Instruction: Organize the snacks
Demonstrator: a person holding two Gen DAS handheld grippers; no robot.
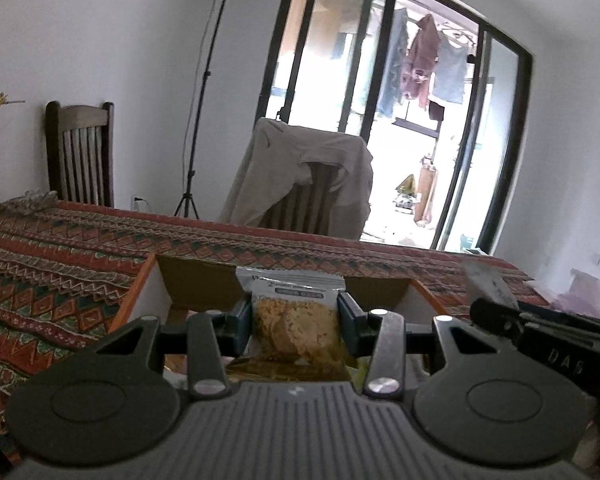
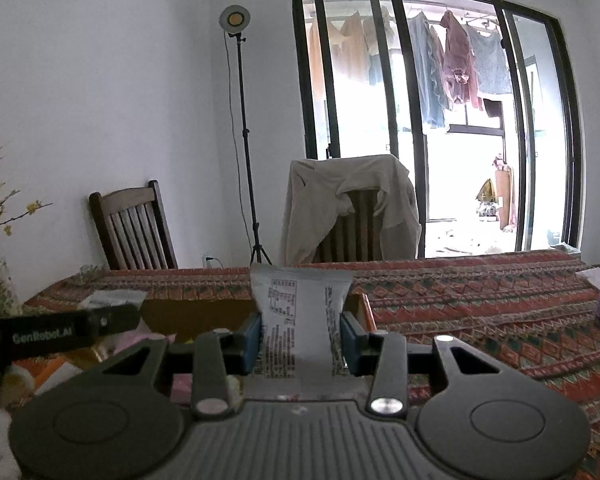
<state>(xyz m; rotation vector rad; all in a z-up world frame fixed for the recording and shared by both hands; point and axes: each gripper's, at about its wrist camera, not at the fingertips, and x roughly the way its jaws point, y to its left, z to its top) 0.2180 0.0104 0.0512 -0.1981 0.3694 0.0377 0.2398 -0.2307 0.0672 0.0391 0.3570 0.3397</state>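
Above the cardboard box (image 1: 188,284), the left gripper (image 1: 296,316) clamps a clear snack bag (image 1: 296,320) and the right gripper (image 2: 300,340) a white packet (image 2: 300,320), each lifted clear for sorting.

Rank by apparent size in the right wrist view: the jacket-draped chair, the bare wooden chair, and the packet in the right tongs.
1. Jacket-draped chair, largest.
2. Bare wooden chair and white printed packet look alike in area; the packet sits right at the camera, clamped in the right tongs, so its size is inflated and I won't rank them.
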